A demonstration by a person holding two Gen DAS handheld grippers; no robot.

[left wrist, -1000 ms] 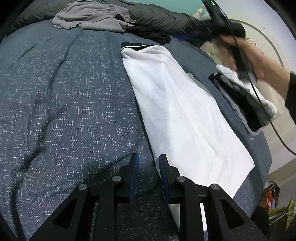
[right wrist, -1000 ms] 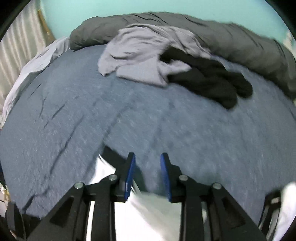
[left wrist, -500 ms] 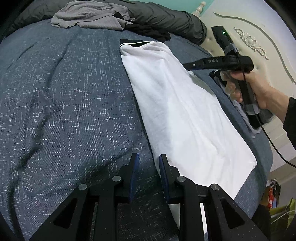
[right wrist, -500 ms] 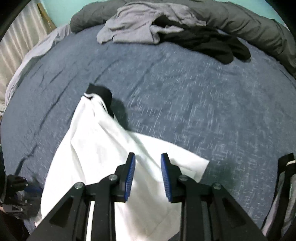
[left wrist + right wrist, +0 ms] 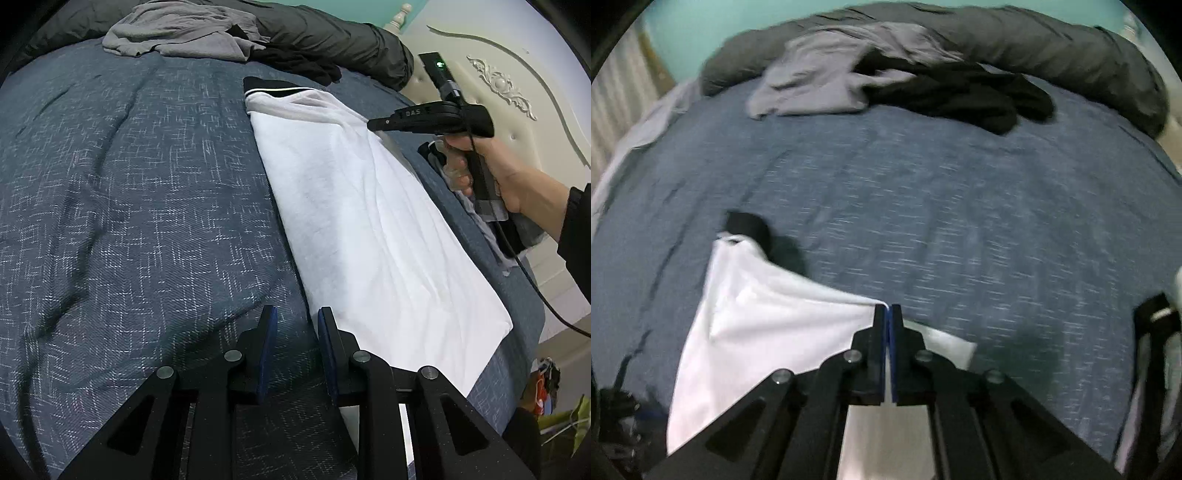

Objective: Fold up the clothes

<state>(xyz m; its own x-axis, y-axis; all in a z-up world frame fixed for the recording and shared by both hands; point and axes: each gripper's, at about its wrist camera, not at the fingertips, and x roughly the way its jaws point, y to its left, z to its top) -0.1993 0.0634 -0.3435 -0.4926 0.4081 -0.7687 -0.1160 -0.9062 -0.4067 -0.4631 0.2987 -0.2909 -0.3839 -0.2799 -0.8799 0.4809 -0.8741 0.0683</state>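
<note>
white shirt on the bed, folded to a long narrow strip – more folds seem left. right tongs pressed together on its side edge, lifting it; left tongs spread, empty. unfolded grey and black clothes lie beyond.

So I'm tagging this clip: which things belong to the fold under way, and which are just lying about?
In the job:
- white shirt, long strip on the bed
- right hand-held gripper, shut on the shirt's edge
- left hand-held gripper, open at the shirt's near end

Lying about:
- grey garment
- black garment
- dark duvet
- folded stack, partly hidden
</note>
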